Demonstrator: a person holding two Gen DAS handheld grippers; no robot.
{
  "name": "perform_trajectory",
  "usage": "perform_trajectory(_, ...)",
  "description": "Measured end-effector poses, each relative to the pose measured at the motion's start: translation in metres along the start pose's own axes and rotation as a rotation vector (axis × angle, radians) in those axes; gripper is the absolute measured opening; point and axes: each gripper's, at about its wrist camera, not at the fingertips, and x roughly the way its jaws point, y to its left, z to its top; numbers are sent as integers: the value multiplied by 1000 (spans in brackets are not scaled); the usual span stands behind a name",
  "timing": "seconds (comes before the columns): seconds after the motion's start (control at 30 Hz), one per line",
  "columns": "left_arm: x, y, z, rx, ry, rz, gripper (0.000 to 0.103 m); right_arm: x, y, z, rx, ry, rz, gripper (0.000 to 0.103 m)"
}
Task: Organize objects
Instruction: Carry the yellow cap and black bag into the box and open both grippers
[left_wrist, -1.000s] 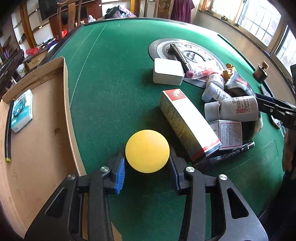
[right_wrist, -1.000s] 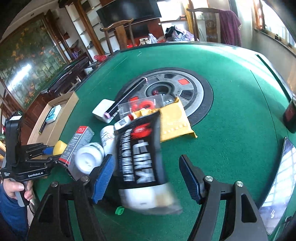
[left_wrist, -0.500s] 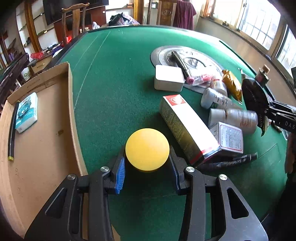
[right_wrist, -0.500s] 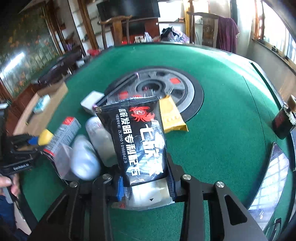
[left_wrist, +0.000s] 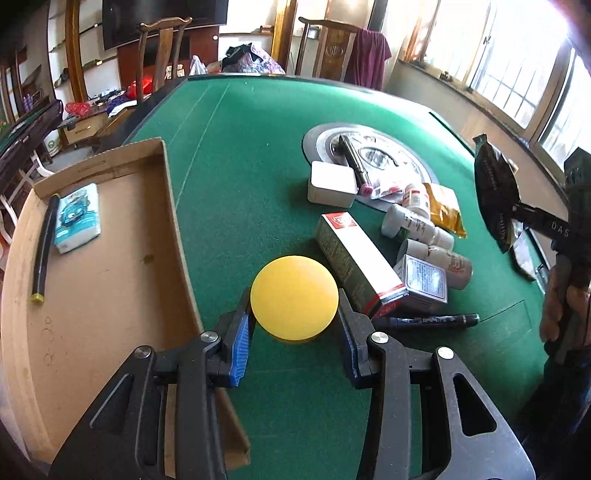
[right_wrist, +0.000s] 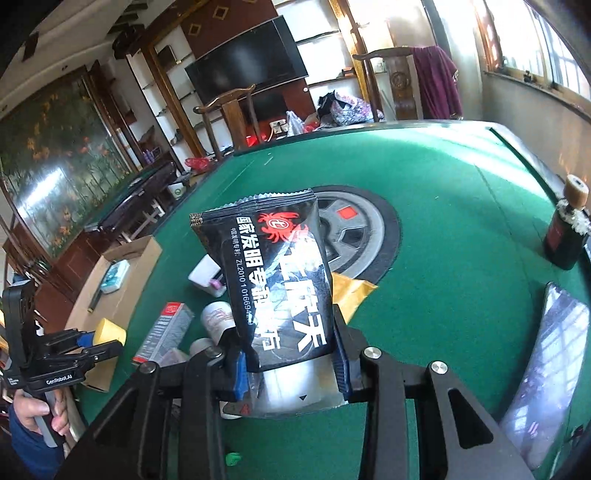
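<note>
My left gripper (left_wrist: 293, 300) is shut on a yellow ball (left_wrist: 294, 291), held just above the green table beside the right wall of a shallow cardboard box (left_wrist: 110, 266). The same ball (right_wrist: 108, 329) and left gripper (right_wrist: 96, 341) show at the far left of the right wrist view. My right gripper (right_wrist: 287, 332) is shut on the lower part of a black packet (right_wrist: 273, 266) with a red crab logo, held upright above the pile. This black packet (left_wrist: 495, 184) hangs in the air at the right edge of the left wrist view.
The box holds a tissue pack (left_wrist: 77, 218) and a black tube (left_wrist: 42, 251). On the felt lie a red-and-white carton (left_wrist: 354, 262), white bottles (left_wrist: 417, 221), a white case (left_wrist: 332, 183), a black marker (left_wrist: 428, 321) and a yellow packet (left_wrist: 443, 208). A dark bottle (right_wrist: 565, 236) stands far right.
The right gripper's jaws closed on the black packet and lifted it off the pile, turning it upright. The left gripper rose a little with the yellow ball still in it.
</note>
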Motion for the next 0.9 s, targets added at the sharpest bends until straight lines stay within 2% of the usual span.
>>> perform_trajectory(0.17,-20,19,-1,-38,-39,-14,40,0,41,-10,-11,18,66,36)
perform_trajectory(0.37,-42,53,-6,-102,-87,-15,40,10,123,-10,-133,73,133,36)
perform_trajectory(0.6,-57,98,-15,-190,-120,-6,40,52,196,0,-195,178,187,36)
perform_trajectory(0.9,-51,137,-18,-280,-103,7,40,120,260,11,-191,307,202,36)
